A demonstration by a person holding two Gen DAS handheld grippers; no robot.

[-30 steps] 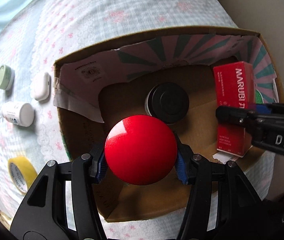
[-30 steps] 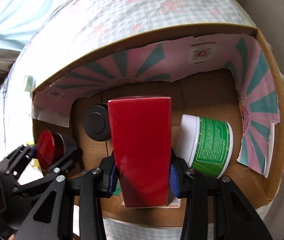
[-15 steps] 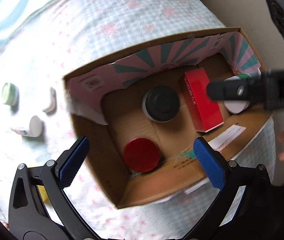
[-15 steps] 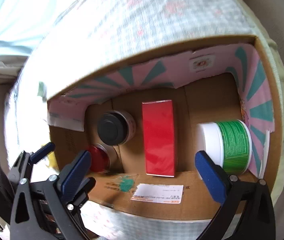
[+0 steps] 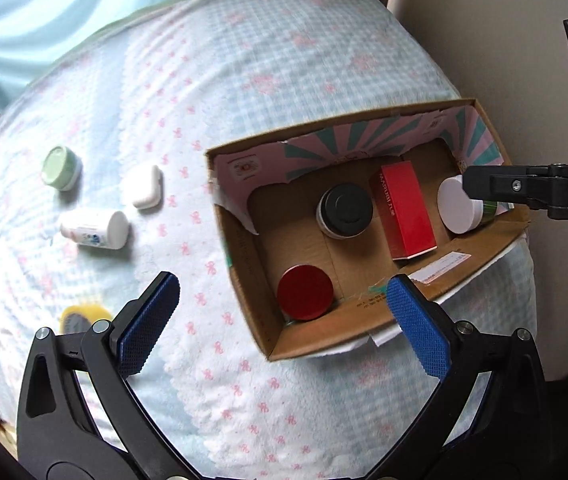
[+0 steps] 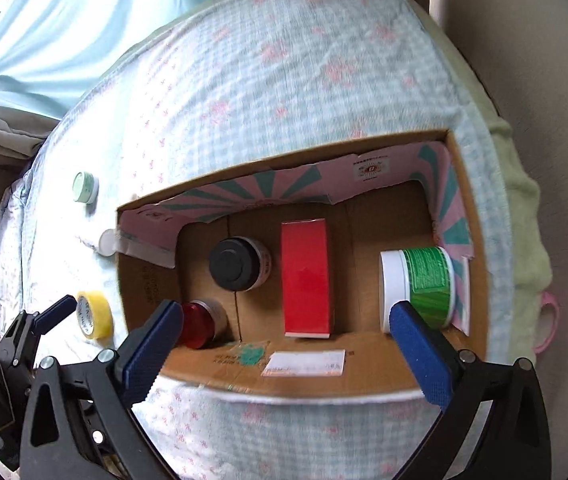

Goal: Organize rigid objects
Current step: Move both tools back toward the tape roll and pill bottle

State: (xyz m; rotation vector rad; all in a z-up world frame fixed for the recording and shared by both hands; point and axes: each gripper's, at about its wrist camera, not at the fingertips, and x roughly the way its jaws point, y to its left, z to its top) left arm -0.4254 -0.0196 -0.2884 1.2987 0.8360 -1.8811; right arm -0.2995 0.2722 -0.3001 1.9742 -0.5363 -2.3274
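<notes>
A cardboard box (image 5: 364, 322) (image 6: 474, 240) sits on a checked blanket. Inside lie a red-lidded jar (image 5: 305, 292) (image 6: 198, 324), a black-lidded jar (image 5: 346, 209) (image 6: 236, 264), a red carton (image 5: 406, 216) (image 6: 306, 276) and a green tub with a white lid (image 5: 458, 204) (image 6: 424, 280). My left gripper (image 5: 280, 320) is open and empty, above the box's near left corner. My right gripper (image 6: 288, 344) is open and empty, above the box's near wall. On the blanket to the left lie a green-lidded jar (image 5: 60, 168) (image 6: 84, 187), a white case (image 5: 144, 186), a white bottle (image 5: 96, 230) and a yellow tape roll (image 5: 82, 316) (image 6: 92, 314).
The blanket (image 5: 264, 60) covers a raised soft surface that drops off at its right side. A pale wall (image 5: 484, 20) stands at the right. A light blue curtain (image 6: 64, 20) hangs at the back left.
Both grippers have opened and pulled back up from the box. The red-lidded jar and the red carton were let go and now lie inside the box.
</notes>
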